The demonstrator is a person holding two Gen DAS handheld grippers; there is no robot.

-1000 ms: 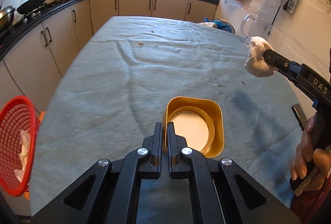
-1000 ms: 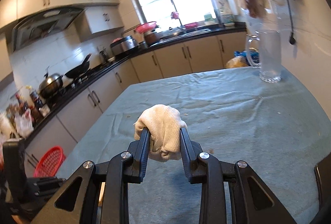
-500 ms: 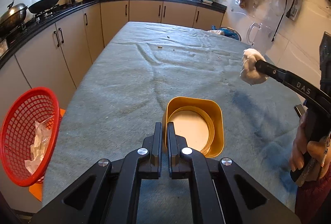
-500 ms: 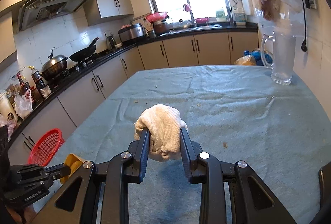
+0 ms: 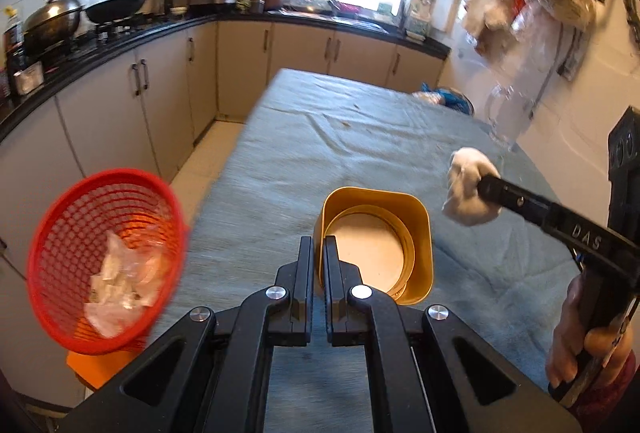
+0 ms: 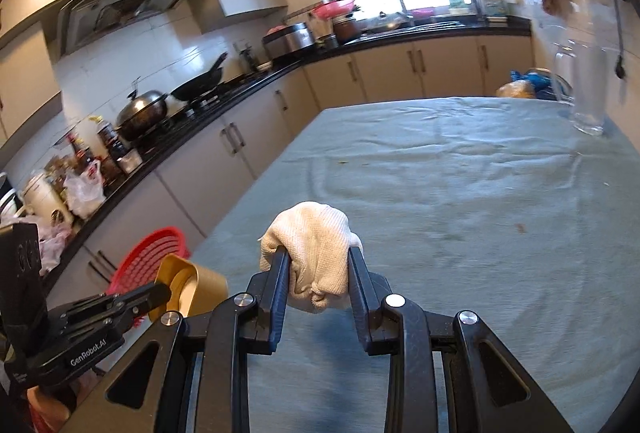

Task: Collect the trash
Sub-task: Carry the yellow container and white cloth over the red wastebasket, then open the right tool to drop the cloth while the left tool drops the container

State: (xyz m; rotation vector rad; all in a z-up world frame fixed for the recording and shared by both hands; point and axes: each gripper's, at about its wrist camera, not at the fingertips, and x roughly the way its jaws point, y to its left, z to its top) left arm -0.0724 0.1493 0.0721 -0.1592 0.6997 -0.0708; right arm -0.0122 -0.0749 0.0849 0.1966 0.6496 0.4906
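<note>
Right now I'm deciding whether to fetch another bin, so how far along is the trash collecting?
Done: crumpled paper already lies in the red basket. In hand: the left tongs grip the yellow container by its wall, and the right tongs hold a white cloth. Left: neither is binned yet; small crumbs dot the tablecloth.

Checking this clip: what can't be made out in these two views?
- Yellow container: in the left wrist view, whether it rests on the table or is lifted; the left gripper hides its near wall.
- Red basket, right wrist view: contents hidden by its rim.
- Glass pitcher, left wrist view: blurred.
</note>
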